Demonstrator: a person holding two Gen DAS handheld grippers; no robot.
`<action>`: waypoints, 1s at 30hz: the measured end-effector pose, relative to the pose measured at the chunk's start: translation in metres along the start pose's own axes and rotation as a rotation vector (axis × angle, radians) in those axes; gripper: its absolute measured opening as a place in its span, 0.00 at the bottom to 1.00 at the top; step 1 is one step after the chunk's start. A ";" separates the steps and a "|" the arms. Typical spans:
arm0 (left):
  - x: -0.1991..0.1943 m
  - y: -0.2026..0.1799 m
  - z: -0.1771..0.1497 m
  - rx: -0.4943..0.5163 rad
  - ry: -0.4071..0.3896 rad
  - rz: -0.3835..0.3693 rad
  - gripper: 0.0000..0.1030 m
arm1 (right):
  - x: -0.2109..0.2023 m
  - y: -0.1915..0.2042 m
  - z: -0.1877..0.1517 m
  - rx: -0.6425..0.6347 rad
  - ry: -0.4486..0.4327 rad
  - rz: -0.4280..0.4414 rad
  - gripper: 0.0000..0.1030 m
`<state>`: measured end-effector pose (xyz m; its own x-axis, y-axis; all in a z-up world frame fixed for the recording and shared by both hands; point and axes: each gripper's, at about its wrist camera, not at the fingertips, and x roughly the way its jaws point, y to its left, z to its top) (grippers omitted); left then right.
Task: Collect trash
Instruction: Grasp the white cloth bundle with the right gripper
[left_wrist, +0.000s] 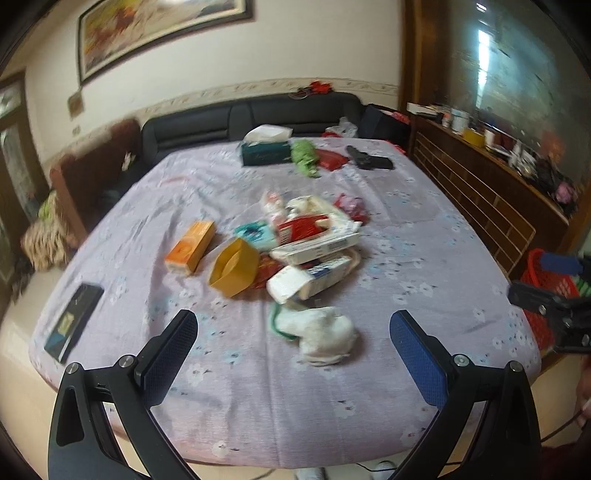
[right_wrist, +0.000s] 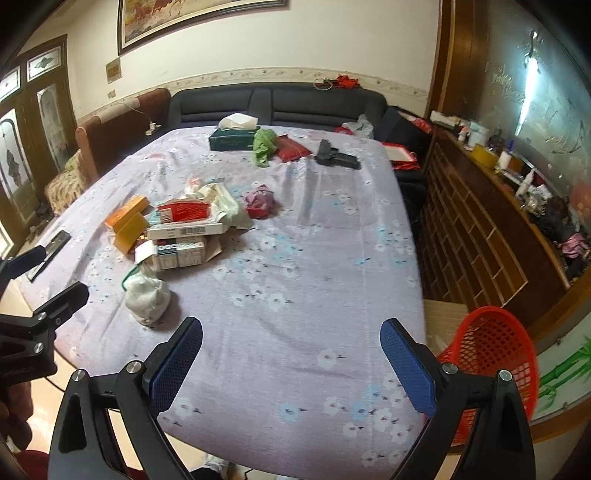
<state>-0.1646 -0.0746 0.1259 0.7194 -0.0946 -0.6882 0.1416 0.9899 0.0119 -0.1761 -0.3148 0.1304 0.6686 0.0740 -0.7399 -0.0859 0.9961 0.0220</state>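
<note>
A crumpled white wad (left_wrist: 325, 334) with a green string lies on the purple flowered cloth, just beyond my open left gripper (left_wrist: 293, 330); it shows in the right wrist view too, as the white wad (right_wrist: 147, 295). Behind it sits a pile of boxes and wrappers (left_wrist: 303, 240), seen again as the pile (right_wrist: 181, 229), with an orange box (left_wrist: 190, 245) and a yellow carton (left_wrist: 234, 267). A red crumpled wrapper (right_wrist: 259, 201) lies apart. My right gripper (right_wrist: 291, 338) hovers open and empty over the cloth's near edge. A red mesh basket (right_wrist: 491, 362) stands right of the table.
At the far edge are a green tissue box (right_wrist: 232, 138), a green cloth (right_wrist: 264, 146), a red packet (right_wrist: 291, 147) and a black toy gun (right_wrist: 338, 157). A dark flat box (left_wrist: 72, 321) lies near the left edge. A wooden lattice cabinet (right_wrist: 480, 229) runs along the right.
</note>
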 end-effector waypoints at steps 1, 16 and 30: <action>0.004 0.012 0.001 -0.033 0.017 -0.001 1.00 | 0.002 0.001 0.001 0.004 0.006 0.018 0.96; 0.030 0.122 -0.009 -0.254 0.135 -0.026 0.79 | 0.061 0.072 0.010 -0.063 0.189 0.345 0.82; 0.066 0.123 0.029 -0.064 0.168 -0.145 0.79 | 0.159 0.150 0.020 -0.148 0.362 0.337 0.61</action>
<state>-0.0798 0.0379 0.1024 0.5707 -0.2229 -0.7903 0.1880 0.9724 -0.1385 -0.0678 -0.1527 0.0292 0.2890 0.3420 -0.8942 -0.3741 0.9001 0.2233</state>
